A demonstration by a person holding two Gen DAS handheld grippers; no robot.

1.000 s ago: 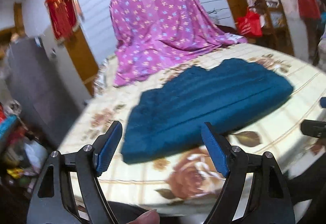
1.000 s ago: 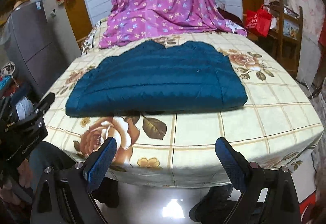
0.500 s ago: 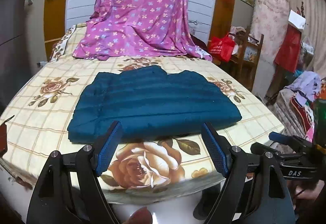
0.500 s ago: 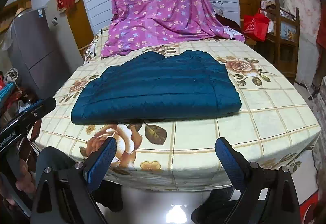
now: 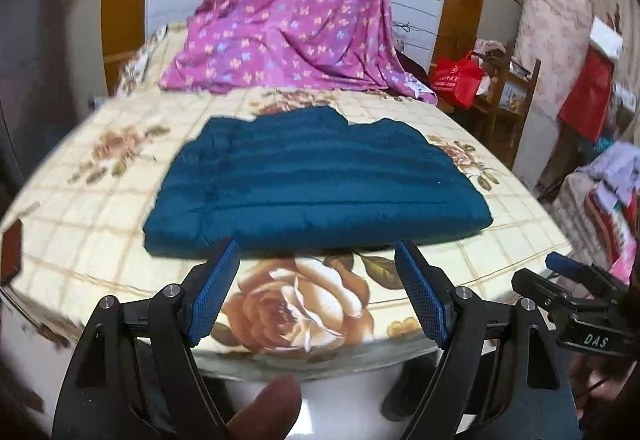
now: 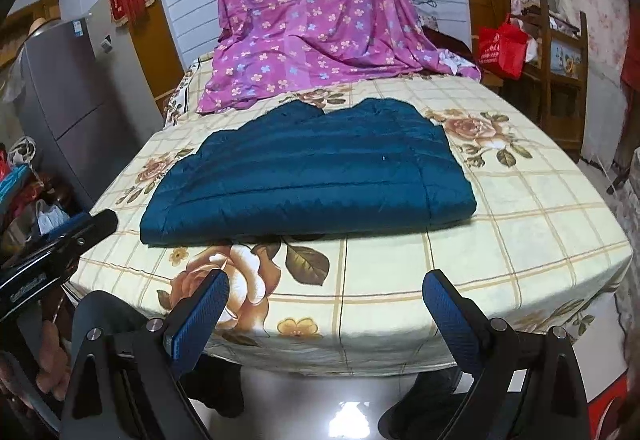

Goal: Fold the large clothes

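Note:
A dark teal quilted jacket [image 5: 316,183] lies folded into a flat rectangle on the table with the floral checked cloth [image 5: 100,215]; it also shows in the right wrist view [image 6: 312,175]. My left gripper [image 5: 316,260] is open and empty, held just short of the jacket's near edge, above the table's front edge. My right gripper [image 6: 326,292] is open and empty, held off the table's front edge, well short of the jacket. The right gripper's tip shows at the right of the left wrist view [image 5: 576,296]. The left gripper's tip shows at the left of the right wrist view [image 6: 60,244].
A purple flowered sheet [image 6: 312,11] drapes over something tall at the table's far side. A grey fridge [image 6: 60,99] stands to the left. A red bag [image 6: 502,43] and wooden shelves [image 6: 560,71] are at the right. Glossy floor [image 6: 352,408] lies below the table's front edge.
The left wrist view has swung from a tilted look to face the jacket squarely and moved closer to its near edge. The right gripper moved slightly nearer. Both stayed open.

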